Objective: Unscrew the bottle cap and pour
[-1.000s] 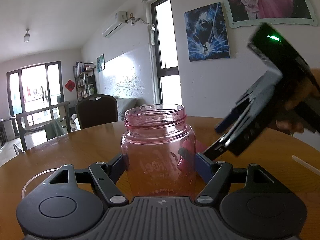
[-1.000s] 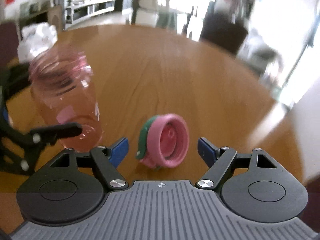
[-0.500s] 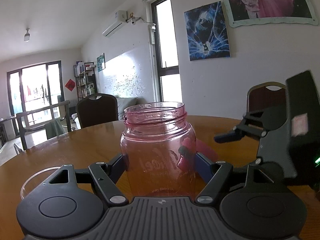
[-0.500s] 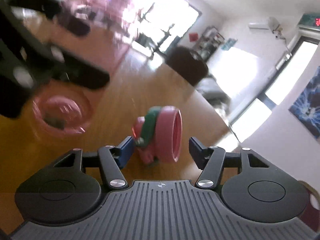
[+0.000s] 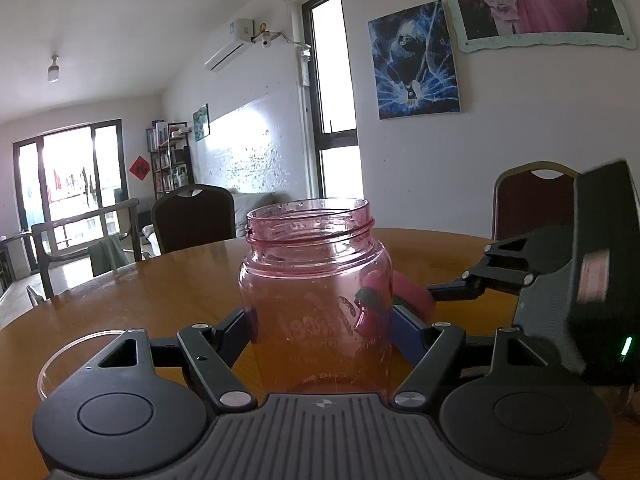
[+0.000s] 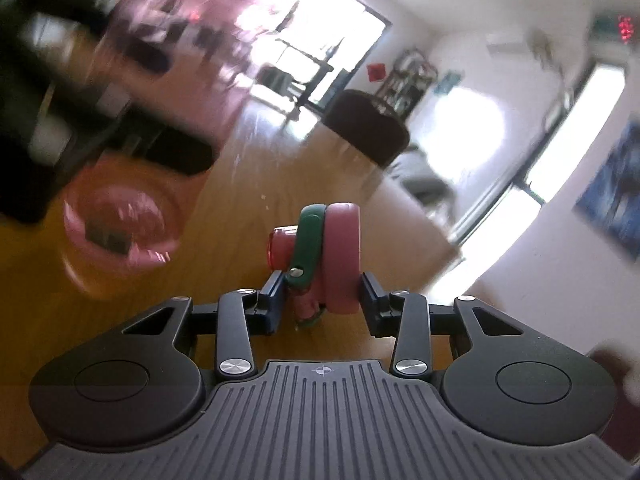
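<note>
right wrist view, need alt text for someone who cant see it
The right claw straddles a pink cap with a green strap, standing on edge on a wooden table; jaws close beside it. At left, blurred, sits the open pink bottle.

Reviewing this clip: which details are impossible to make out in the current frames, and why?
- Pink bottle, left wrist view: its base is hidden behind the left claw body.
- Same bottle, right wrist view: motion-blurred, so any contents are unreadable.
- Pink cap, left wrist view: mostly hidden behind the bottle.
- Right claw, right wrist view: whether its pads touch the cap is unclear.
</note>
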`<action>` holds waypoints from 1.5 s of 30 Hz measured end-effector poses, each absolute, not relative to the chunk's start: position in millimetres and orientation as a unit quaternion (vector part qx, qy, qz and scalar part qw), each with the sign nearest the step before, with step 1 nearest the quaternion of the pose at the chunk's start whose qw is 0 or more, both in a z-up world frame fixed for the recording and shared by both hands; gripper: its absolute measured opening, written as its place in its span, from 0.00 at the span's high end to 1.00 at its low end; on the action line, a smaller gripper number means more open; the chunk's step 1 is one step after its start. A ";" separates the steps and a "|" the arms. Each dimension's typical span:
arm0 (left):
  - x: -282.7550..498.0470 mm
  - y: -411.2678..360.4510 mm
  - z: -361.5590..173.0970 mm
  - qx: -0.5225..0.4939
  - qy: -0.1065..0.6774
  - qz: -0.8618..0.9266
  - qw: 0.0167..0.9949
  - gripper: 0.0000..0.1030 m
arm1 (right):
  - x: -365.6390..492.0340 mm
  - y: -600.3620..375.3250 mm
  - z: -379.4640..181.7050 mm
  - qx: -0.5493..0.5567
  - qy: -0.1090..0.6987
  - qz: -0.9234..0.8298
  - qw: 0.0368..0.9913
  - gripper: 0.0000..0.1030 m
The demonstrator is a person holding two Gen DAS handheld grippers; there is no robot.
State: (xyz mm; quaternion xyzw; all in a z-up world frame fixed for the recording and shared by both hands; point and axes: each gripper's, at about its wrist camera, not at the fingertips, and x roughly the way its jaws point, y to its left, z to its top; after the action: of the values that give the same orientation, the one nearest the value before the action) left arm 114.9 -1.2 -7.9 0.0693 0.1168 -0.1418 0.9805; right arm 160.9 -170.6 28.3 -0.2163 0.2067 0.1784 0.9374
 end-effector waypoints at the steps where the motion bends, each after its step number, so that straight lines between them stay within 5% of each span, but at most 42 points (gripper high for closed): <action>1: 115.0 -1.0 -7.8 0.069 0.117 -0.142 0.980 0.29 | 166.3 -179.5 32.5 -0.175 0.223 0.188 0.940 0.61; 9: 115.5 -2.1 -7.8 0.069 0.119 -0.141 0.980 0.29 | 210.6 -281.2 16.2 0.237 0.344 0.253 0.873 0.61; 19: 116.6 -4.1 -8.2 0.070 0.121 -0.139 0.980 0.29 | 214.0 -313.4 -20.8 0.397 0.369 0.259 0.799 0.55; 24: 117.9 -3.8 -9.3 0.070 0.121 -0.139 0.980 0.29 | 206.2 -296.1 -8.4 0.351 0.380 0.267 0.813 0.24; 32: 117.9 -2.8 -10.0 0.071 0.121 -0.140 0.980 0.29 | 168.9 -273.5 18.3 0.212 0.393 0.259 0.856 0.25; 39: 117.8 -3.5 -11.2 0.071 0.122 -0.140 0.980 0.29 | 131.1 -238.7 55.4 -0.100 0.246 0.170 0.949 0.20; 45: 117.0 -3.9 -12.2 0.072 0.123 -0.139 0.980 0.29 | 174.6 -230.4 50.8 -0.113 0.266 0.201 0.936 0.20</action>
State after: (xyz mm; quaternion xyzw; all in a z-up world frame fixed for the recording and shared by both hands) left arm 117.0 -3.9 -12.2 0.0720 0.1226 -0.1391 0.9800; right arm 174.6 -230.4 50.8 -0.1133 0.2660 0.2008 0.9360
